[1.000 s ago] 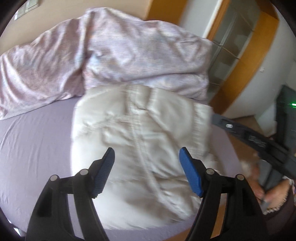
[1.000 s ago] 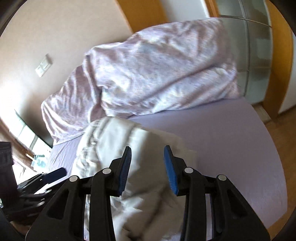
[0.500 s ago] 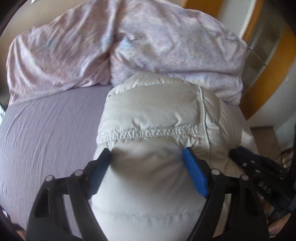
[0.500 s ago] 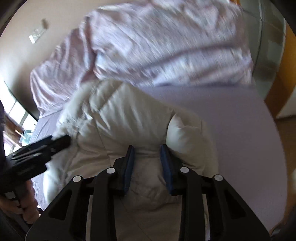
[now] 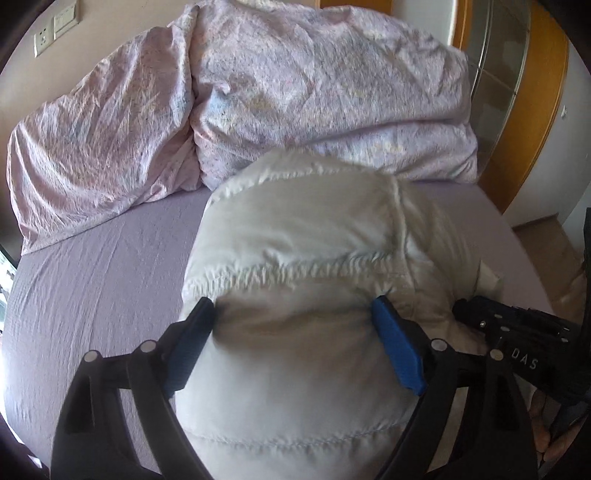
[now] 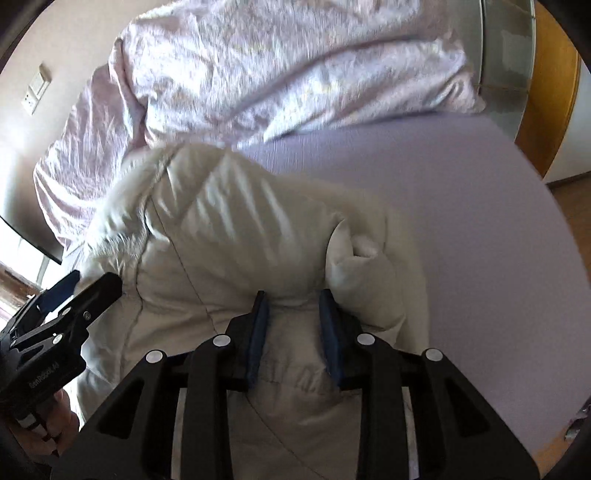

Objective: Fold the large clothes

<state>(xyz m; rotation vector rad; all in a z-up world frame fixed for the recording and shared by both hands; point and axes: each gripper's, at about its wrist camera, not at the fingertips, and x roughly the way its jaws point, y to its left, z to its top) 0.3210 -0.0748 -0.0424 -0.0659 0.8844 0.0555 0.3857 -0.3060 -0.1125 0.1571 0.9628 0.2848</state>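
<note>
A puffy white jacket (image 5: 295,266) is seen bundled on the lilac sheet of the bed (image 5: 92,295), with its far end resting against a crumpled pink duvet (image 5: 295,92) that is heaped along the head of the bed. In the left wrist view, the left tongs (image 5: 295,343) are spread wide, and a thick fold of the jacket is bulged up between the two blue pads (image 5: 397,354); both pads are pressed against the padding on either side, so the garment is straddled rather than pinched flat. A quilted seam is seen running across the jacket just beyond the fingertips. At the right edge of that view the black body of the other tool is seen lying against the side of the jacket.

In the right wrist view, the right tongs (image 6: 293,332) are drawn in to a narrow gap, and a gathered ridge of the jacket (image 6: 240,236) is clamped between the dark blue pads (image 6: 258,332). A puffed lobe of fabric is pushed up just to the right of the grip. The left tongs (image 6: 74,291) are visible at the lower left of this view, laid against the jacket's left side, with part of a hand (image 6: 44,424) seen below them. The duvet (image 6: 277,66) is blurred here. To the right of the jacket a broad stretch of sheet is shown. A wall switch plate (image 5: 55,26) is seen above the duvet, and an orange-framed door (image 5: 524,92) stands at the right.
</note>
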